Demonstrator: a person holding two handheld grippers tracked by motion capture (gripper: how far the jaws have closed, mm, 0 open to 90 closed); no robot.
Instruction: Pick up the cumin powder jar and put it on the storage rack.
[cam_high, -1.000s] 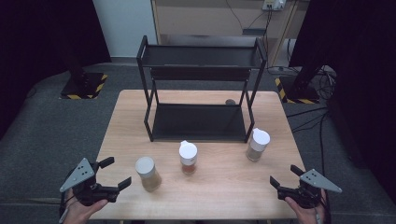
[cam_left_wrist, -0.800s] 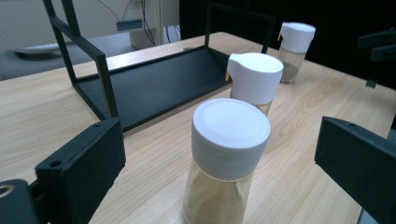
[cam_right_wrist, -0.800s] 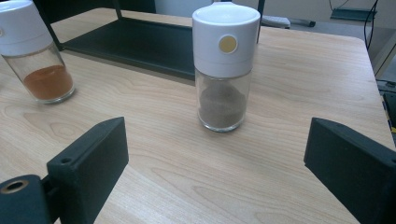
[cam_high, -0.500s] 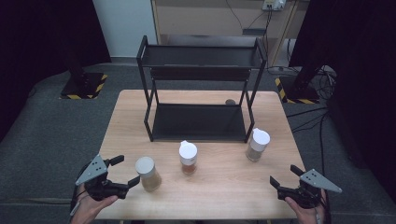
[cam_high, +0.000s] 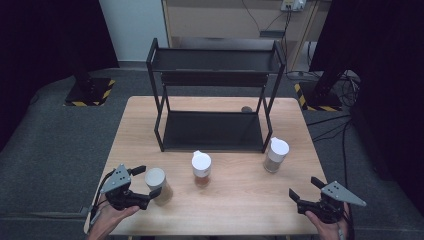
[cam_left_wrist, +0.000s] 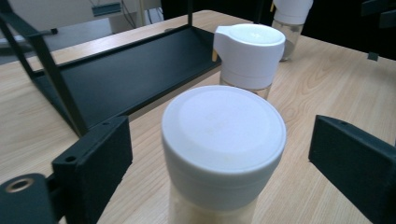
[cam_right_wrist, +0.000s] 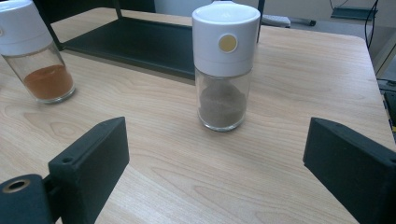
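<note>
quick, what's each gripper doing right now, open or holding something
Left gripper: open, jaws on either side of the pale-lidded jar, not closed on it.
Right gripper: open, holding nothing, facing the grey spice jar.

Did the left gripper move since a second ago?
Yes. The left gripper slid rightward along the table's near edge; its jaws now stand open around the beige jar.

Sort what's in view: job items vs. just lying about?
In the job:
left gripper, open around the pale jar
two-tier black rack
orange-spice jar
grey-spice jar
right gripper, open

Lying about:
small dark round object on the table
</note>
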